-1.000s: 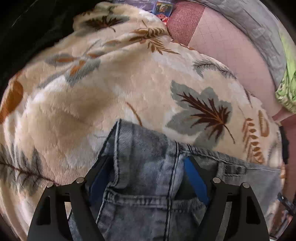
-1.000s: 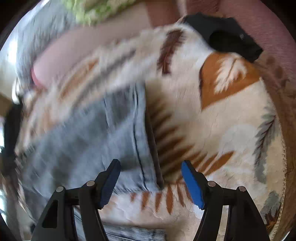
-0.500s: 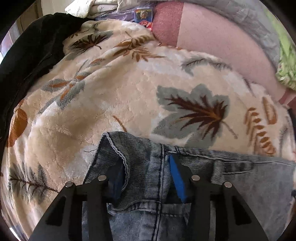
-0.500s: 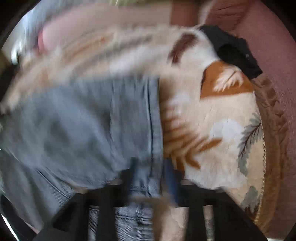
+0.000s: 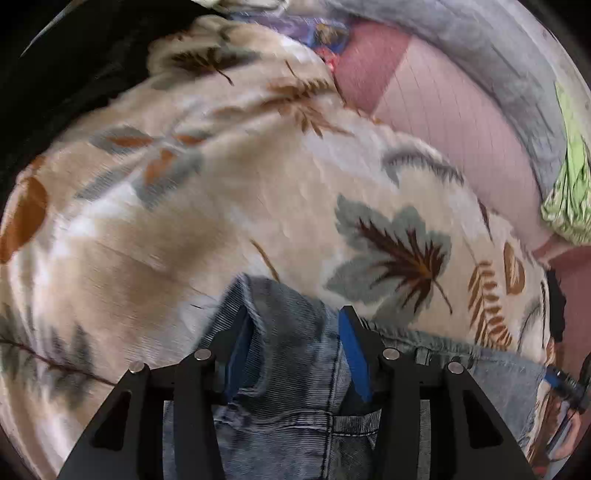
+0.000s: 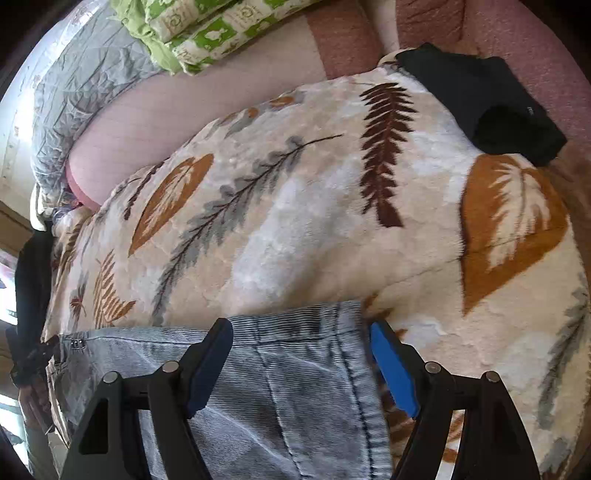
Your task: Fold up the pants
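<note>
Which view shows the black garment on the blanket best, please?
The right wrist view: the black garment lies sharp and whole at the blanket's far corner. The left wrist view is blurred and shows only a dark sliver at the blanket's right edge, probably the same garment.

No legible text anywhere; the green-and-white patterned fabric (image 6: 207, 33) at the bed's far edge bears small printed marks too blurred to read.
</note>
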The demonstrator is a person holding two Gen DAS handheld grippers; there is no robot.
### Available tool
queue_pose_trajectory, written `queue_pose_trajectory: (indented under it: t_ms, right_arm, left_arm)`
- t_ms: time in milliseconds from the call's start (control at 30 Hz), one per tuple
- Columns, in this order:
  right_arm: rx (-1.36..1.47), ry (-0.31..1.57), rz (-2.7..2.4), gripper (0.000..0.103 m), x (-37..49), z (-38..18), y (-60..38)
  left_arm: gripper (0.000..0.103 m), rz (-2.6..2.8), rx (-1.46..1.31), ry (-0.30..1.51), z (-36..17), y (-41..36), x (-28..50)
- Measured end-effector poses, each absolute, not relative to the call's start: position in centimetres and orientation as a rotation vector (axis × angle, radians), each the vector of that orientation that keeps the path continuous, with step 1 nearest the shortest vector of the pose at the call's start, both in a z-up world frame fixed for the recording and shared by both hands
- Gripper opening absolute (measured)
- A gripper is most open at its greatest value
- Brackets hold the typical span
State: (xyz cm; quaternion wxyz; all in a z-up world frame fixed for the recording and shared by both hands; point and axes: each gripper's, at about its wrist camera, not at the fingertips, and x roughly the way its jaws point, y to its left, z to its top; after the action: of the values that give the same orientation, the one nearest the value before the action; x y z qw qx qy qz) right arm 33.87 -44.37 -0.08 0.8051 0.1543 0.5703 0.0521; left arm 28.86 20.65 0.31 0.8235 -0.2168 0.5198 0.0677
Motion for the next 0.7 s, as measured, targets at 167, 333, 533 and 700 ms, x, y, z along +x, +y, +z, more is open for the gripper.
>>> queue_pose_trajectory:
  t_ms: [167, 333, 533, 700]
  right_arm:
    - [0.331, 1.227, 0.120, 0.079, 33.9, -0.2, -44.6]
    - [0.343, 1.256, 0.131, 0.074, 34.3, -1.3, -44.2]
    - [0.227, 1.255, 0.110, 0.010, 34.9, -0.5, -43.1]
    - [0.241, 1.178, 0.138, 0.009, 33.0, 2.3, -43.9]
  left_arm:
    - [0.049, 0.117, -0.412, 1.066, 2.3, 21.1, 27.9]
    - [0.045, 0.128, -0.380, 1.174, -1.0, 19.9, 29.9]
    - [0.002, 0.189, -0.281, 1.162, -0.6, 19.2, 30.7]
    - [0.002, 0.161, -0.266, 1.071, 3.2, 19.7, 28.7]
